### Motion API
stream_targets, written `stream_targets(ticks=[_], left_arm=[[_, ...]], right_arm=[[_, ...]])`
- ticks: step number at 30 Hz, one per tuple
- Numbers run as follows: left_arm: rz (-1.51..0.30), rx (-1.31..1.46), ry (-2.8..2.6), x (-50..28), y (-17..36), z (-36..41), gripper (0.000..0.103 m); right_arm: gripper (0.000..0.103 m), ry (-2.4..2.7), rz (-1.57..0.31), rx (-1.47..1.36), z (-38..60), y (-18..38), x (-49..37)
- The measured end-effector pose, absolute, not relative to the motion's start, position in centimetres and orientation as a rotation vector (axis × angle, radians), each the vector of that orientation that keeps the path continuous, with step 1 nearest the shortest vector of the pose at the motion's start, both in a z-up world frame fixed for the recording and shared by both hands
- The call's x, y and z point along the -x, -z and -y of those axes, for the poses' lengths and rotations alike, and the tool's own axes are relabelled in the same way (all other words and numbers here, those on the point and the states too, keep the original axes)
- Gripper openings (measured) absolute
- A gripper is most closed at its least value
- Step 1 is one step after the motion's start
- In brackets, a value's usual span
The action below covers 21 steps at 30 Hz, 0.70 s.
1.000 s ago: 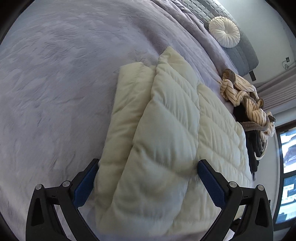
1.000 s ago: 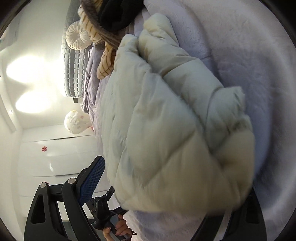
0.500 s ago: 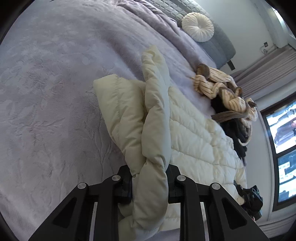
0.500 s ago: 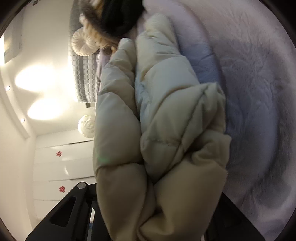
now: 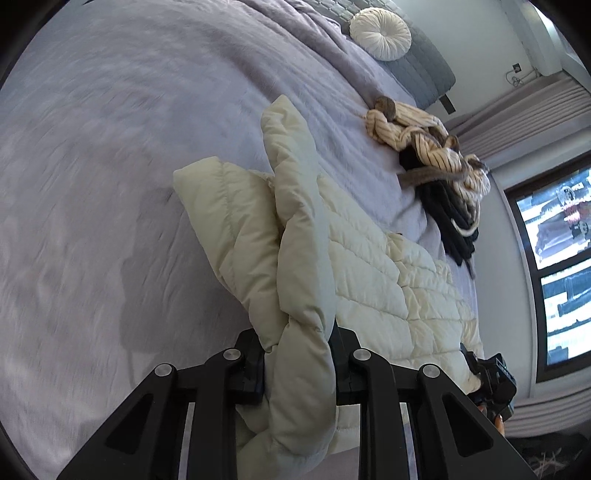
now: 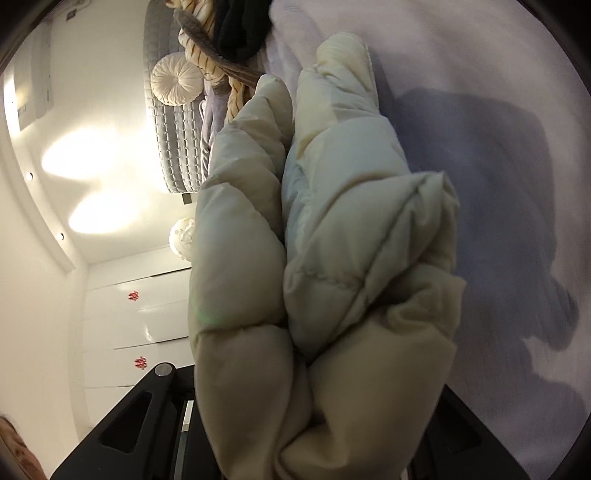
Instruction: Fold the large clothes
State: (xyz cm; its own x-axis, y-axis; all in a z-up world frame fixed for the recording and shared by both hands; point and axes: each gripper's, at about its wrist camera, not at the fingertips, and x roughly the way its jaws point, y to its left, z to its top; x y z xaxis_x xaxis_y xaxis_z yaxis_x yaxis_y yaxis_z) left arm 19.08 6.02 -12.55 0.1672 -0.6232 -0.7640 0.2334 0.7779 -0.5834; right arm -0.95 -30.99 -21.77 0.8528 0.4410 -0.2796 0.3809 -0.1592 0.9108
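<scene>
Since a second earlier, when both pairs of fingers stood spread around the cream puffer jacket [image 5: 369,280], they had closed on it, and the gathered edge had risen off the bed [image 5: 110,184]. The left gripper [image 5: 299,369] pinched a thick fold of the jacket between its fingers, the padding bulging up and over them. The right gripper [image 6: 314,424] was mostly buried under bunched quilting; its fingers appeared clamped on that bundle, though the tips were hidden. The rest of the jacket lay spread on the lilac bedspread. Beyond it, well apart, sat a heap of striped and black clothes [image 5: 436,155], and a round white cushion [image 5: 380,33] rested near the grey headboard [image 5: 424,70].
</scene>
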Motion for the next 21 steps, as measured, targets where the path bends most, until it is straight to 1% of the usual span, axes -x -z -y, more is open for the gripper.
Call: stream_targets(ticks=[6,9,14,16,17,18,19,20,21], left_arm=[[-1.315,0.305,0.622,-14.4,12.9,-9.0,0.026],[-1.362,0.234,0.620,-12.5,14.1,-9.6,0.026],[-1.409,0.233,0.592,-11.6,15.8,-10.1,0.026],[-1.413,0.215,0.578,-11.5,15.7,-10.0,0.027],[-1.418,0.206,0.564,-11.5,15.7,-10.1,0.033],[-1.421,0.195,0.542,-11.7,15.6,-9.8,0.046],[-1.422,0.174,0.507,-11.7,15.4,-9.9,0.054],[-1.419,0.155,0.479,-11.8,15.2,-9.8,0.066],[-1.413,0.141,0.463,-11.8,14.9,-9.9,0.067]], right_arm=[[0.022,-0.037,-0.639,-1.828,28.6,22.3,3.9],[0.022,-0.011,-0.663,-1.825,28.8,22.6,3.6],[0.022,0.052,-0.741,-1.828,29.5,24.5,2.7],[0.026,0.063,-0.767,-1.807,29.9,24.0,1.6],[0.028,0.071,-0.789,-1.787,30.2,23.5,0.8],[0.029,0.079,-0.808,-1.768,30.5,23.0,-0.3],[0.032,0.086,-0.833,-1.746,30.7,22.5,-1.1],[0.035,0.091,-0.856,-1.728,30.8,22.1,-1.7],[0.036,0.095,-0.880,-1.705,31.2,21.6,-2.4]])
